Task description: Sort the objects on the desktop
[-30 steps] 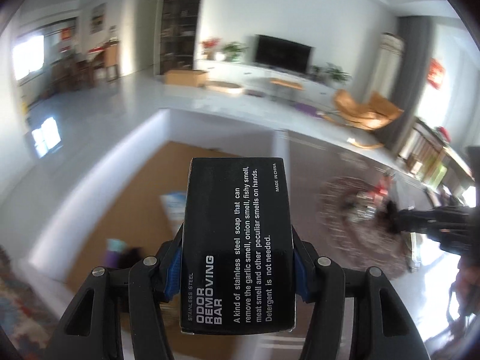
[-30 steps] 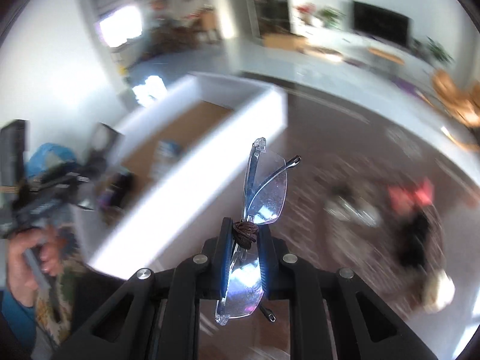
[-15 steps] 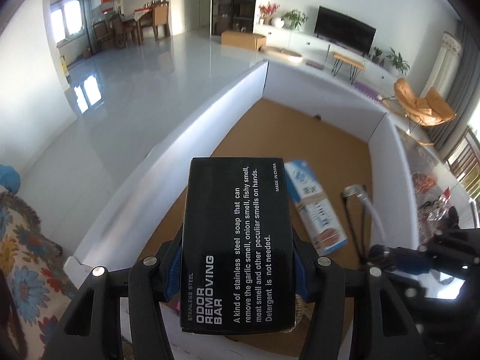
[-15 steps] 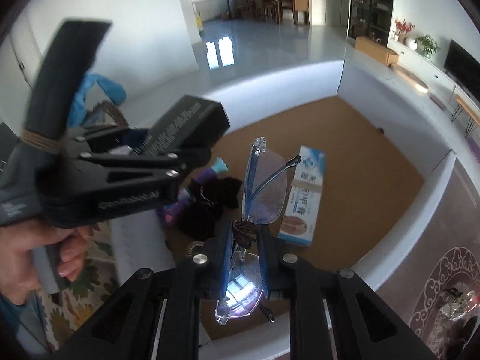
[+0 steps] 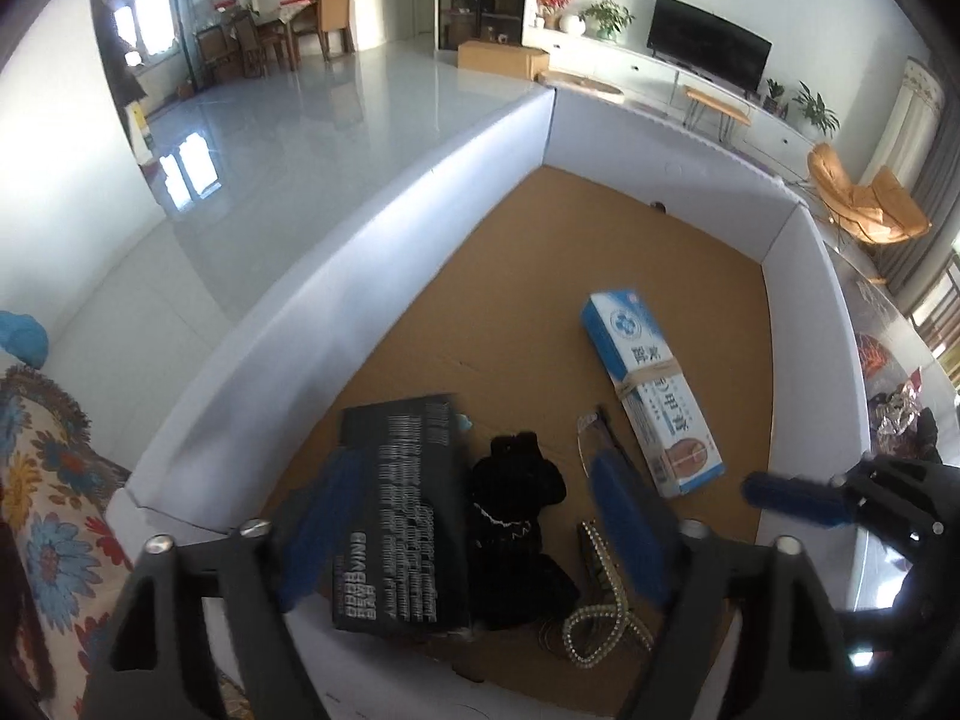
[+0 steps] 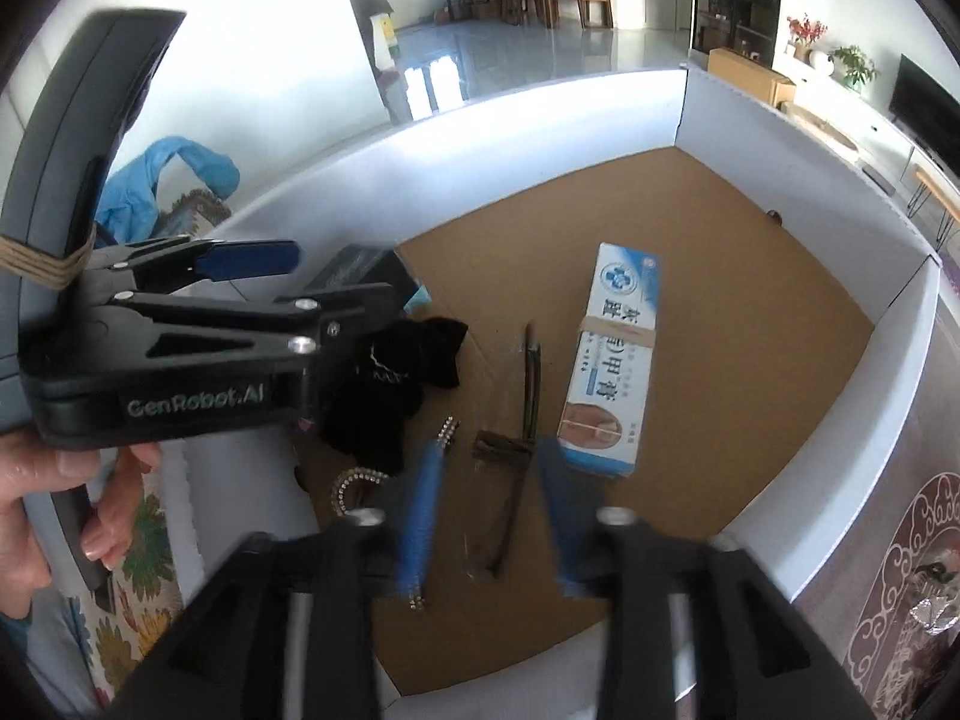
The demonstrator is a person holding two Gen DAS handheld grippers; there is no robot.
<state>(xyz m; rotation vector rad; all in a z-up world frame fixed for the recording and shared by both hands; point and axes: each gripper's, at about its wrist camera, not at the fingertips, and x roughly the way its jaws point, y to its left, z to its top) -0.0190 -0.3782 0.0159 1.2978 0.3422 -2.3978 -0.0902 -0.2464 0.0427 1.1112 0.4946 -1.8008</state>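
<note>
Both your grippers have just been opening, jaws now spread and gripping nothing. Between your left gripper [image 5: 474, 534] pads the black printed carton [image 5: 402, 516] is blurred and free of them, over the near-left corner of the white-walled box [image 5: 384, 228] with its brown cardboard floor. Your right gripper [image 6: 492, 516] frames the thin-armed glasses [image 6: 519, 438], also blurred and loose, just left of the long blue-and-white carton [image 6: 612, 360] banded with rubber. Only your right view shows your hand [image 6: 36, 480] on the left tool's handle and that tool from the side. Your left view alone shows the black carton's lettering. Soft black velvet pouch [image 5: 516, 528] and beaded chain [image 5: 600, 618] lie between the cartons.
</note>
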